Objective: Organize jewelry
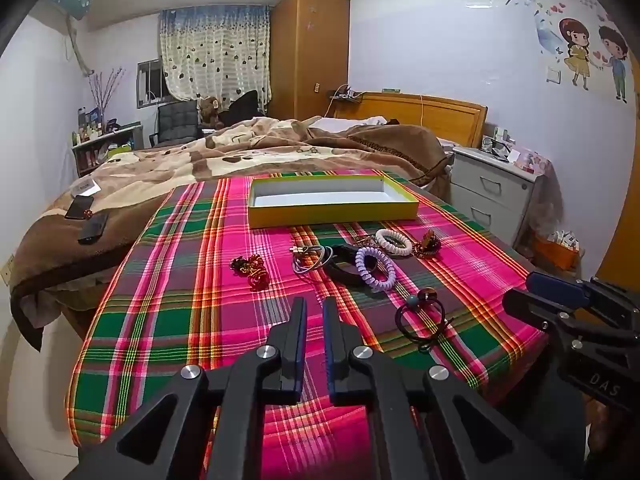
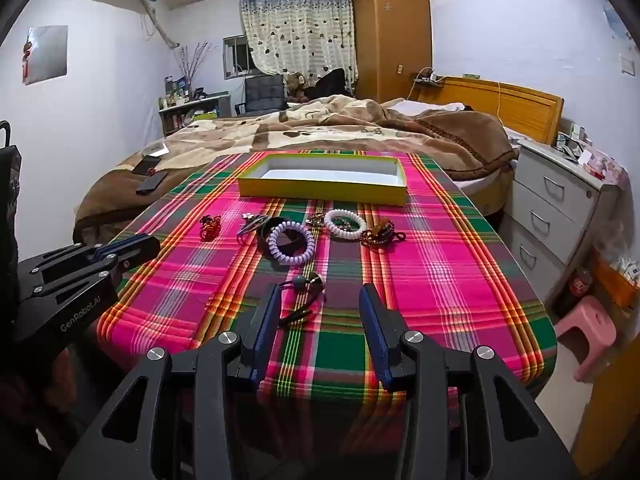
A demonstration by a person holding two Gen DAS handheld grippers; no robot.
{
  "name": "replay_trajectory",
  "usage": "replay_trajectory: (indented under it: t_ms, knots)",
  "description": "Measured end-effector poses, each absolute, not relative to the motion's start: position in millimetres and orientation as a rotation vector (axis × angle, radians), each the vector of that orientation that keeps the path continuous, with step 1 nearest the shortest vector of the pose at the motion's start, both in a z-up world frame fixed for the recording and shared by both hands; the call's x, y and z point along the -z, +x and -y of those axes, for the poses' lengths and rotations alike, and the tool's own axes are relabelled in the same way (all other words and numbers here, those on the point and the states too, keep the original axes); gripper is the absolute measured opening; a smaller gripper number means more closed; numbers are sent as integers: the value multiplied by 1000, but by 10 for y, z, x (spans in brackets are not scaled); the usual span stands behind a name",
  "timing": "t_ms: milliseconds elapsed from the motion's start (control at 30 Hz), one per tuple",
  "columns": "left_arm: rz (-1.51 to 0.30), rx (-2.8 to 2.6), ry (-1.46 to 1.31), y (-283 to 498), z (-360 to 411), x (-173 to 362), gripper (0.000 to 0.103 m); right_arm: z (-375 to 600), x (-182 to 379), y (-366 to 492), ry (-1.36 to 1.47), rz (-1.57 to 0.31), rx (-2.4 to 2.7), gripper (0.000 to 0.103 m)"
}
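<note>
Left gripper [image 2: 132, 246] body reads "GenRobot.AI"; fingers together, empty. Right gripper [image 2: 320, 316] fingers apart, empty; its side lettering is cut off. Jewelry [image 2: 290, 242] lies on the table [image 2: 460, 280], near the yellow box [image 2: 320, 192].

Closed left gripper [image 1: 315, 305] above plaid cloth [image 1: 180, 300]

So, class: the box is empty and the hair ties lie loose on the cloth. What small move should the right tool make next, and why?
Probably ease the right tool forward and down over the black hair tie. Its jaws stand open with nothing between them, that tie lies nearest, just ahead of them, and the yellow box beyond holds nothing yet.
</note>
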State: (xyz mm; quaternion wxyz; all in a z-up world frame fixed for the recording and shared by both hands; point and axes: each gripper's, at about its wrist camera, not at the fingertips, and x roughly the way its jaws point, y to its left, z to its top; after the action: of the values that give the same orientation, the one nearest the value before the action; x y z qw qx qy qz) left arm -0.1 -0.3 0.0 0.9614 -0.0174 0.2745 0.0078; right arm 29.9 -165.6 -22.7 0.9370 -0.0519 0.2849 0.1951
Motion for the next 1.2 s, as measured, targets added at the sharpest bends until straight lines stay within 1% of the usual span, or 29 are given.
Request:
replay_trajectory:
  t_ms: [400,1200]
  knots:
    - [-530,-5,-30,-113,26,-75,7,1651,234,303,-96,-588,-402,41]
    - [-534,-5,-26,-94,18,-40,7,1646,230,304,-97,-590,-403,41]
